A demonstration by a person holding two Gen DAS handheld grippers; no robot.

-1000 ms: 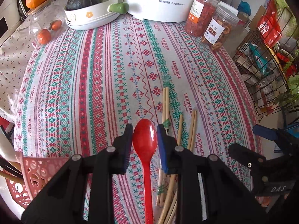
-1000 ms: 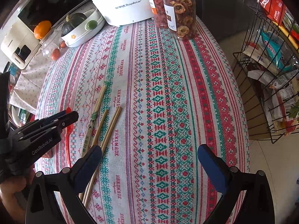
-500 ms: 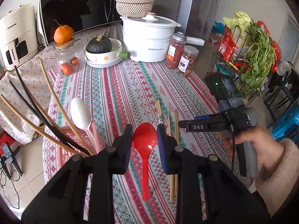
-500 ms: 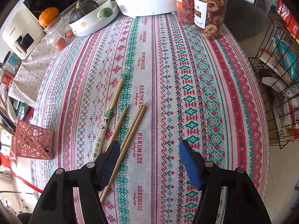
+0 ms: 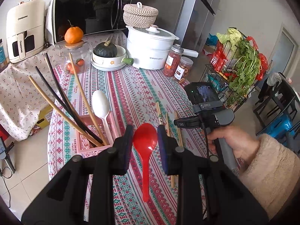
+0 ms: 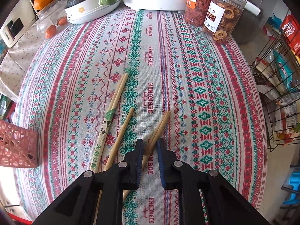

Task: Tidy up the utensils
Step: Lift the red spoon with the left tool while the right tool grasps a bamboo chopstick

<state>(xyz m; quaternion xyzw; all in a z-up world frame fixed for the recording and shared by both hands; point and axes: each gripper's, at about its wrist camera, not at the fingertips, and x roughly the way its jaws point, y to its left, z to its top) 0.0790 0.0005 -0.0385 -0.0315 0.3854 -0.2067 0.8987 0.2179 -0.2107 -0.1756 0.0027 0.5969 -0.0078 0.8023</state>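
My left gripper [image 5: 144, 131] is shut on the bowl of a red spoon [image 5: 145, 150], held above the table with its handle hanging toward me. Just left of it stands the pink basket [image 5: 88, 148], which holds a white spoon [image 5: 100, 103] and several long chopsticks [image 5: 56, 97]. My right gripper [image 6: 150, 148] points steeply down. Its jaws are closing on a pair of bare wooden chopsticks [image 6: 161, 123] that lies on the tablecloth between the pads and touches them. A single chopstick [image 6: 123, 129] and a paper-wrapped pair [image 6: 110, 112] lie to the left.
A white pot [image 5: 150, 54], two snack jars [image 6: 221, 22] and a bowl with a squash [image 5: 106, 56] line the far edge. A wire rack [image 5: 234, 71] of groceries stands off the table's right side. A person's hand [image 5: 234, 140] holds the right gripper.
The left gripper rose and drew back with the red spoon, bringing the basket into view. The right gripper shifted over the bare chopstick pair and its jaws narrowed from wide apart.
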